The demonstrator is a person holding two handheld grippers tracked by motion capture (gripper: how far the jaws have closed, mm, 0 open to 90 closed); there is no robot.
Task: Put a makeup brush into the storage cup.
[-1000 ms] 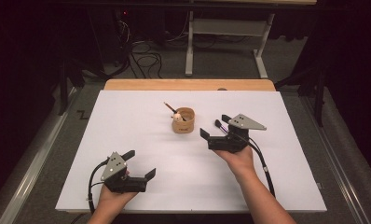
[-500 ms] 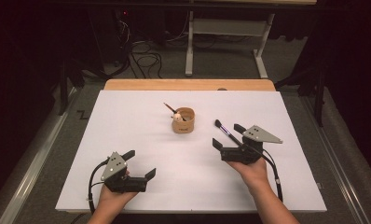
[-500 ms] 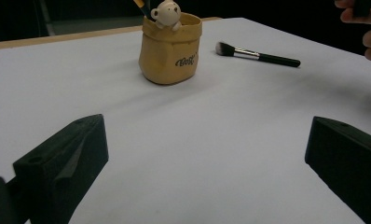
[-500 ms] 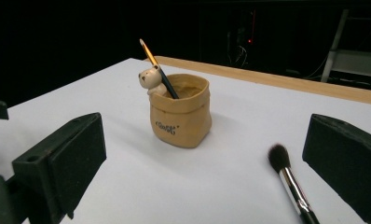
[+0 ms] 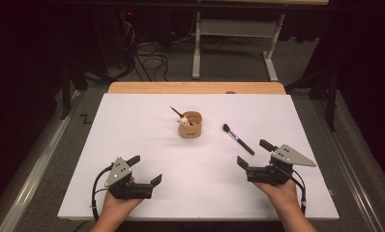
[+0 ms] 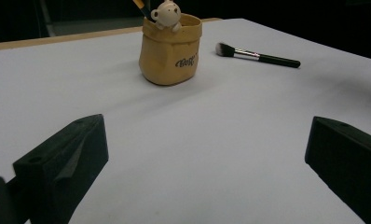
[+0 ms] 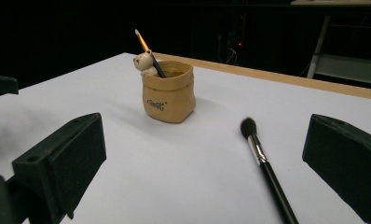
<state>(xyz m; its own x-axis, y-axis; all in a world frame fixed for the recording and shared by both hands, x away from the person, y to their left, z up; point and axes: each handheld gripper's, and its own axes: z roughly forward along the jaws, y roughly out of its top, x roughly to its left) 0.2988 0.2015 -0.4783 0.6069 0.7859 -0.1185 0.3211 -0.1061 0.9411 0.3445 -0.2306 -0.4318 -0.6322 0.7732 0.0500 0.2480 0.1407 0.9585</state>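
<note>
On the white counter (image 5: 132, 125) we see the makeup brush (image 5: 238, 139) lying flat, just right of the tan pouch-shaped holder (image 5: 190, 124). Our right claw (image 5: 258, 155) sits near the brush handle, jaws spread and empty; our left claw (image 5: 144, 170) gapes likewise, well apart.

Black-handled makeup brush with dark bristles (image 7: 263, 161) — handle end cut off by the bottom edge in the right gripper view.

Tan sack-shaped holder with a small white bear figure on its rim (image 6: 170, 48): dark lettering on its side too small to read in either gripper view. In the left gripper view the orange-tipped pencil standing in the holder (image 6: 140, 5) is cut by the top edge. The part of the pencil inside the holder is hidden.

High view — person's forearms cut off at the bottom edge. Background beyond the white table (image 5: 132, 135) dark, details unclear.
</note>
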